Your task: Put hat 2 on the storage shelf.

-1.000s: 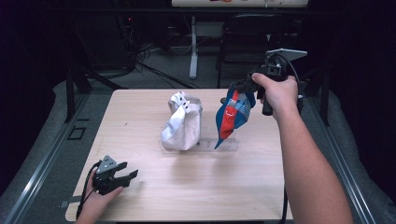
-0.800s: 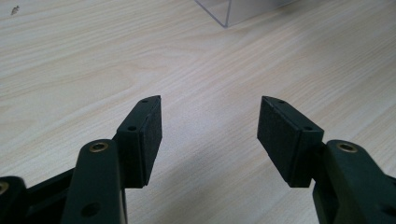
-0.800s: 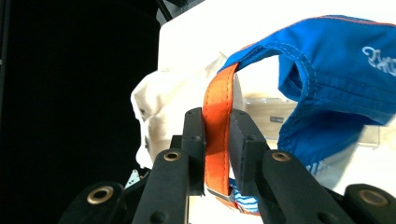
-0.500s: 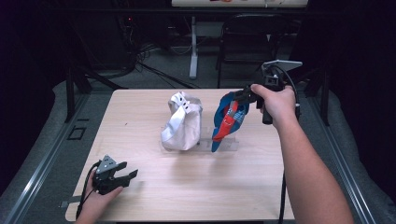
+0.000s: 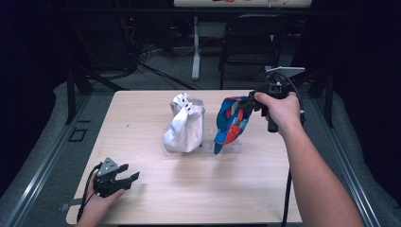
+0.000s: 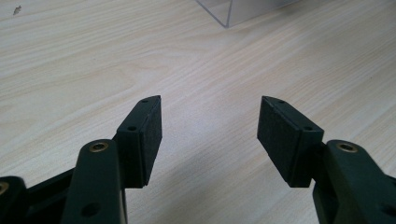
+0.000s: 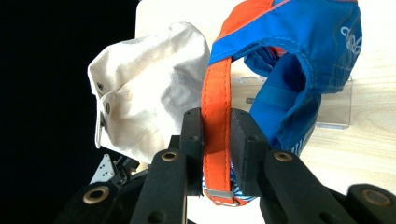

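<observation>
Right gripper view: blue cap [image 7: 299, 51] (strap between jaws)

Dim lab, bare wooden table [image 5: 156, 198], floor cables [image 5: 156, 71], metal stands [image 5: 196, 52]

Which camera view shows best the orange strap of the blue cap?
The right gripper view: the orange strap runs close up between the right gripper pads. In the high view the strap is small, half hidden.
</observation>
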{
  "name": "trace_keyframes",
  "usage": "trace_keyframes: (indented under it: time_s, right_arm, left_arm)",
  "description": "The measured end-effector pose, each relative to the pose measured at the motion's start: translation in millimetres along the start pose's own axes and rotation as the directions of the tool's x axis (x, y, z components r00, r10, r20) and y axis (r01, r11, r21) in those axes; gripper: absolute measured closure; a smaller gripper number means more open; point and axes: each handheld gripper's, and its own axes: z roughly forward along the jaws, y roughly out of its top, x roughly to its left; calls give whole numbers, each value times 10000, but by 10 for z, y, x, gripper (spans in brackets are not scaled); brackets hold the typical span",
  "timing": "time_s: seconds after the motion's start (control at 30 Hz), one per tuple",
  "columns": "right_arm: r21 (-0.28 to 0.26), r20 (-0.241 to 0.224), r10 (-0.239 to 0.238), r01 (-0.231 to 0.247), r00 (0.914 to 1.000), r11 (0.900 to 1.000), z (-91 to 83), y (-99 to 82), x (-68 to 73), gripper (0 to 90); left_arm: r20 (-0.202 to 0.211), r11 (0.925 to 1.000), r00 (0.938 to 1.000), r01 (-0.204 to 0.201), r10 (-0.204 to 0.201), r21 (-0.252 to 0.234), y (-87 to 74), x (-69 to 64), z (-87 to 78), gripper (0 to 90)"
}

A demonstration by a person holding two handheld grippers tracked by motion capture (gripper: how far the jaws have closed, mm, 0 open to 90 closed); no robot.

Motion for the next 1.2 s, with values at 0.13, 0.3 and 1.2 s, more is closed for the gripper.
trace_keyframes:
  time_s: [0.13, 0.3, 1.2]
  right_arm:
    - [-10, 164, -56, 56, 9998, 10000, -21, -18, -12, 760]
    - [31, 159, -101, 100, 9998, 9999, -55, -35, -21, 748]
    - [-510, 1709, -1791, 1903, 9689, 9804, -83, -354, -192, 481]
  left_arm:
    - [-4, 10000, 10000, 17, -17, 20, 1, -2, 4, 406]
    - [12, 10000, 10000, 13, -13, -58, -2, 1, 4, 407]
    - [-139, 9996, 9998, 154, -158, -238, -14, -6, 18, 406]
